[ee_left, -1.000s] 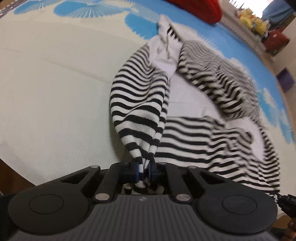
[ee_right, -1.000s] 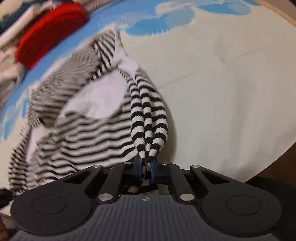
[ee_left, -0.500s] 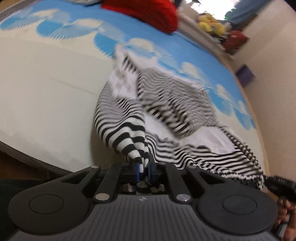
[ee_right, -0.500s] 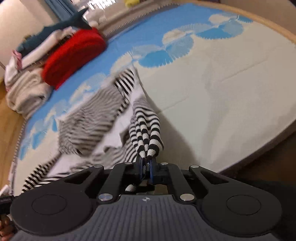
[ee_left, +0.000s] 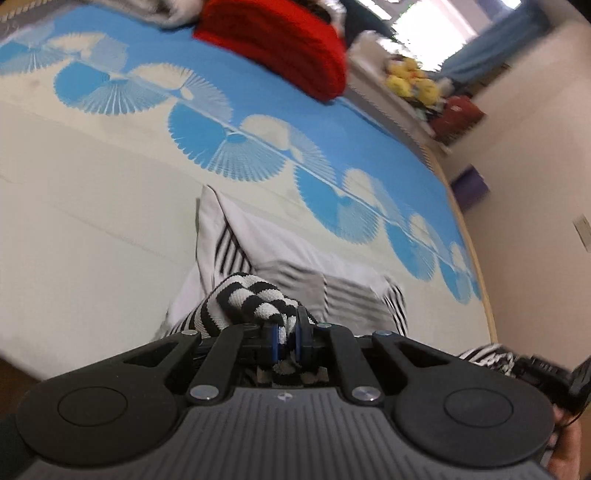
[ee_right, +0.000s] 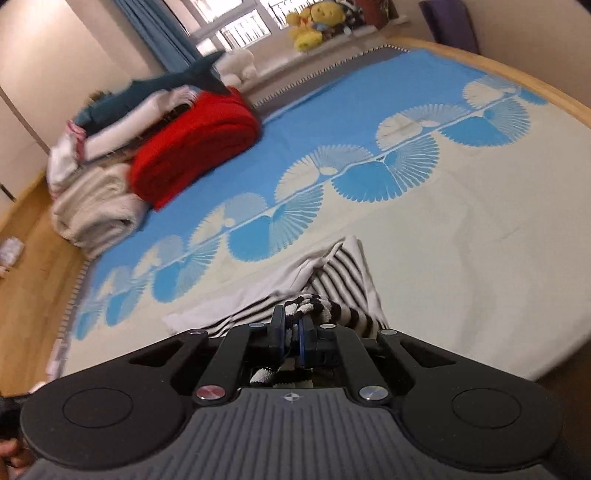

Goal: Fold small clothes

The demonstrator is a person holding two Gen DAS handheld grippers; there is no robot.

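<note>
This is a bedroom in a home. A wide bed (ee_right: pixel 461 229) fills most of both views, covered with a cream and blue sheet printed with fan shapes. In the upper left of the right wrist view a red blanket (ee_right: pixel 195 147), folded towels (ee_right: pixel 96 206) and a plush shark (ee_right: pixel 162 88) are stacked. Along the top, yellow soft toys (ee_right: pixel 314 26) sit on a window ledge beside a blue curtain (ee_right: pixel 155 33). Wood floor (ee_right: pixel 33 240) shows at the left edge.

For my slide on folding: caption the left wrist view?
Left gripper pinches a black-and-white striped garment above the blue fan-patterned bedspread.
</note>
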